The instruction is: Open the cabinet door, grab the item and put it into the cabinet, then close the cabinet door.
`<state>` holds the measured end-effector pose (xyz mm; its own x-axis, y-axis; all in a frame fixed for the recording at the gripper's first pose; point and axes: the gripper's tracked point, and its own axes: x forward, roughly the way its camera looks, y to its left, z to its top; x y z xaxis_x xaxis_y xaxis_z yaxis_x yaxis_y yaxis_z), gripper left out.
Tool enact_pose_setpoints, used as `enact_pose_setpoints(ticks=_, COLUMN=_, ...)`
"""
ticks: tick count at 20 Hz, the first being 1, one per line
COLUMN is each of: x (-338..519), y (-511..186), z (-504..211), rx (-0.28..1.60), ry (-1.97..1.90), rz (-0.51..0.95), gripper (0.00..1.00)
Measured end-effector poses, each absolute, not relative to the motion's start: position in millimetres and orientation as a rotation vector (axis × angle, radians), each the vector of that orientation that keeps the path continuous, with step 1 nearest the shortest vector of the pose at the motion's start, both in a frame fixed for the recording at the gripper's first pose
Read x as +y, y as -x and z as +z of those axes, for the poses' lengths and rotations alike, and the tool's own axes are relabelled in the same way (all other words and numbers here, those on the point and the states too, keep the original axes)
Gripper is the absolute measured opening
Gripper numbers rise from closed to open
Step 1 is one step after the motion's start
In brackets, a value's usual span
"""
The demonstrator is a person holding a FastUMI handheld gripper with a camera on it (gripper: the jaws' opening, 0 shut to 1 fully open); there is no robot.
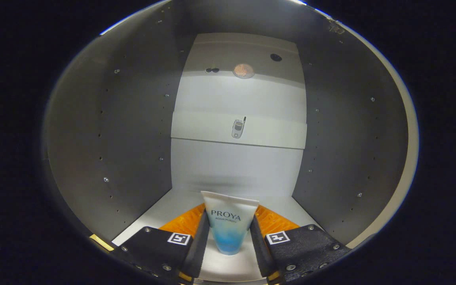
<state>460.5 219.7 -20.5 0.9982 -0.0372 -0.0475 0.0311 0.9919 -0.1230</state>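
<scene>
So nearest to the camera, the gripper (230,237) has its 2 fingers clenched on the tube (229,223), one pressing each side. It's a white squeeze tube fading to blue at the narrow end, standing with that end down and the flat crimped end up, right between the fingers. The blue end looks like it's touching or just about touching the cabinet floor (164,211), can't say for sure.

Everything here is already inside the cabinet: pale floor under the fingers, a grey side wall (129,138) on the left and another on the right, both dotted with shelf-pin holes. Farther back there's a white back panel (236,166) with a small silvery fitting (237,128) on a raised band, and up top a little round light (244,70).

My read: door's open, item's grabbed, this is the placing step. Next move calls for settling the tube on the floor, letting the fingers go, backing straight out without knocking it over, then closing the door.
</scene>
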Motion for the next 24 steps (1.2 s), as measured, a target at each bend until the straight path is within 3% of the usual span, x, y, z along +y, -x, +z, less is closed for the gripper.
enact_pose_setpoints(ticks=1, x=221, y=-459, z=-19, rx=0.047, ry=0.129, rz=-0.039, gripper=0.56)
enact_pose_setpoints(ticks=3, x=224, y=-457, z=-24, rx=0.049, ry=0.127, rz=-0.03, gripper=0.69)
enact_pose_setpoints(ticks=4, x=227, y=-458, z=-25, rx=0.047, ry=0.128, rz=-0.021, gripper=0.81)
enact_pose_setpoints(ticks=6, x=222, y=-456, z=-27, rx=0.049, ry=0.136, rz=-0.037, gripper=0.95)
enact_pose_setpoints(ticks=14, x=211, y=-422, z=-19, rx=0.056, ry=0.024, rz=-0.043, gripper=0.95)
enact_pose_setpoints(ticks=24, x=237, y=-246, z=-8, rx=0.023, ry=-0.085, rz=0.024, gripper=0.95)
